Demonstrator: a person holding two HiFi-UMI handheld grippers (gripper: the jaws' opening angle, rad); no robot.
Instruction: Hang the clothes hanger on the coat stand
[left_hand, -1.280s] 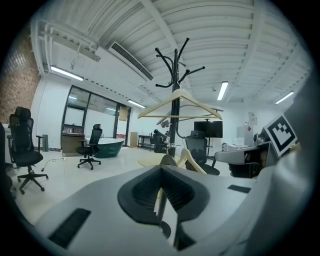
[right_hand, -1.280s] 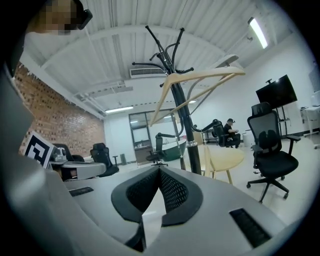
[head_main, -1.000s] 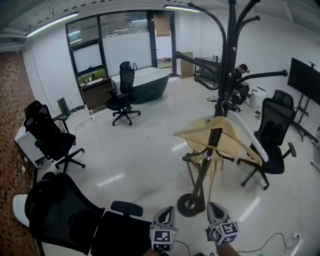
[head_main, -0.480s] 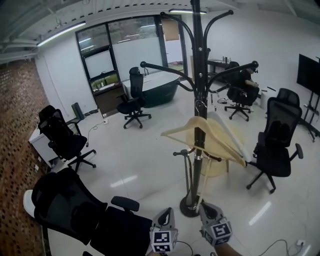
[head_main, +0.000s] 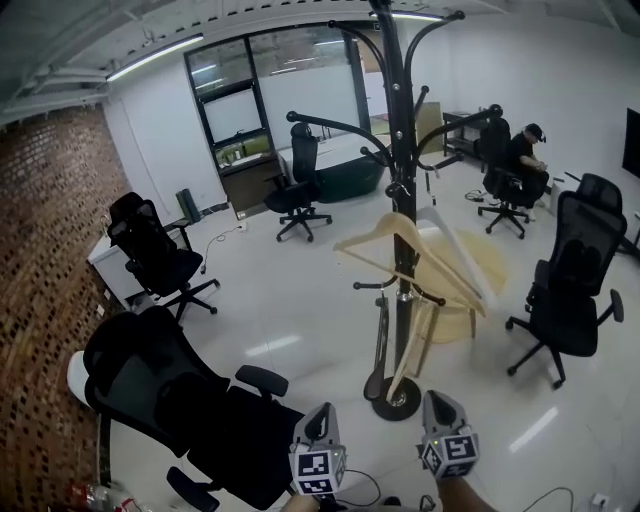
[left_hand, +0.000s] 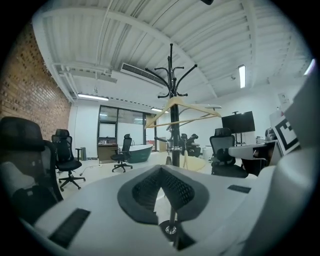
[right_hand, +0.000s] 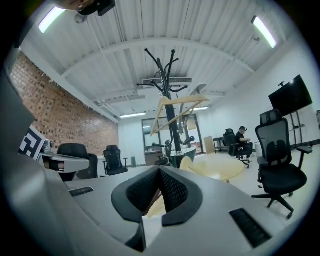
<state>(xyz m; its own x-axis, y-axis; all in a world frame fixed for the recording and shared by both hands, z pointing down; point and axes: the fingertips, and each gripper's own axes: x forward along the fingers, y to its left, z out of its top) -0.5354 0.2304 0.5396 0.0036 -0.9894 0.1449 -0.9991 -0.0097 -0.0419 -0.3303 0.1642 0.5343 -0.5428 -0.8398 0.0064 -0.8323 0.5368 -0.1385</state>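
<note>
hanger (head_main: 367, 231) on stand (head_main: 393, 100), base (head_main: 397, 401) (head view only)

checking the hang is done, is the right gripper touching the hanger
Apart. Head view: the right gripper sits low, well clear of the hanger hanging on the coat stand.

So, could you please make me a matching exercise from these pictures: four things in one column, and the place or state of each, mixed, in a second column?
1. wooden hanger
2. right gripper
3. seated person
4. brick wall

a. shut, with nothing in it
b. at the left edge of the head view
c. hung on the black coat stand
d. far back, on the right

Pairs: 1-c, 2-a, 3-d, 4-b
</note>
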